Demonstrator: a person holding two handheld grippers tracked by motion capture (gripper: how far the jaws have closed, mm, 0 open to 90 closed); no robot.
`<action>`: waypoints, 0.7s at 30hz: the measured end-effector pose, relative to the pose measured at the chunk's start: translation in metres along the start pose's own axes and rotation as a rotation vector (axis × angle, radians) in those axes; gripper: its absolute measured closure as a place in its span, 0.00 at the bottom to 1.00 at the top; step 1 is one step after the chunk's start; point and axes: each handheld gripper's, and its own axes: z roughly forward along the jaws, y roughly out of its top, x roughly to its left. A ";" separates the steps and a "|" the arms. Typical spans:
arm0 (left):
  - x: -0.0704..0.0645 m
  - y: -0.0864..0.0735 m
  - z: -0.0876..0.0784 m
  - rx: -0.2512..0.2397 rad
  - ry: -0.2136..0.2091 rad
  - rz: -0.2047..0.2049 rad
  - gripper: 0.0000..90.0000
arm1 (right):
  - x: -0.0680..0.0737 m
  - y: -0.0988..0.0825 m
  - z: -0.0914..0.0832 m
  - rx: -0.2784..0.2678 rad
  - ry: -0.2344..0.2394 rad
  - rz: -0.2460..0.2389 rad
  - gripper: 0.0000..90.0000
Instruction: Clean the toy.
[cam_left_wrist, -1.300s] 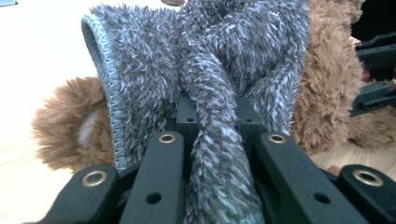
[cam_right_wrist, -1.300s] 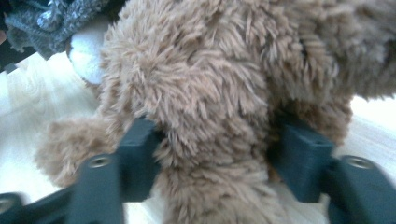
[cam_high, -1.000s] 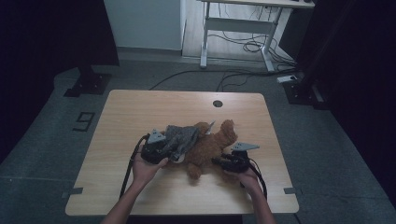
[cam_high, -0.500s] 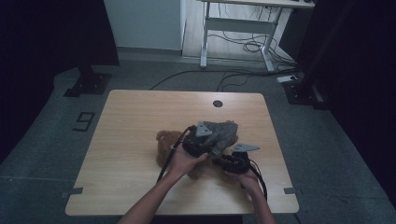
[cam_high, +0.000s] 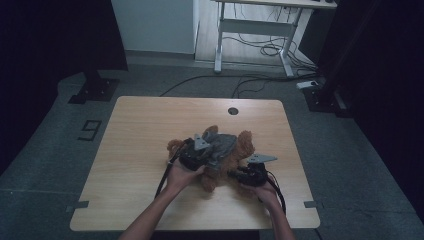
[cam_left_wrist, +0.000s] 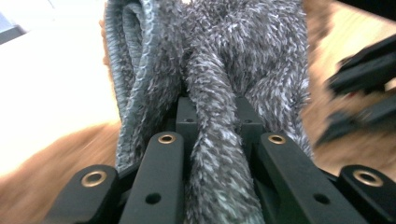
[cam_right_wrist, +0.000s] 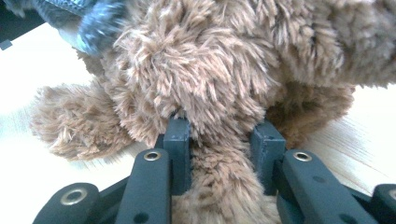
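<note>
Digit "9" on the floor (cam_high: 90, 131)

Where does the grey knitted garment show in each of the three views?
High view: grey garment at table centre, draped over the brown plush toy.
Left gripper view: centre, a fold pinched between the jaws.
Right gripper view: top left corner, blurred.
Shared landmark: the brown plush toy.

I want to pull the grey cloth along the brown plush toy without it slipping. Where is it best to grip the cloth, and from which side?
Probably at the bunched fold of the grey cloth, from the person's near side, as the left gripper does: the gathered ridge gives the jaws thick pile. The right gripper steadies the plush toy.
</note>
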 end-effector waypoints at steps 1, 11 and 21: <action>0.006 -0.006 -0.007 -0.010 0.012 -0.005 0.86 | 0.000 0.000 0.000 0.002 0.001 0.002 0.73; 0.073 -0.061 -0.051 -0.035 0.081 -0.178 0.86 | -0.001 -0.001 0.000 0.001 0.014 0.005 0.73; 0.091 -0.106 -0.028 0.062 0.073 -0.273 0.86 | -0.002 -0.002 0.000 -0.001 0.018 0.011 0.73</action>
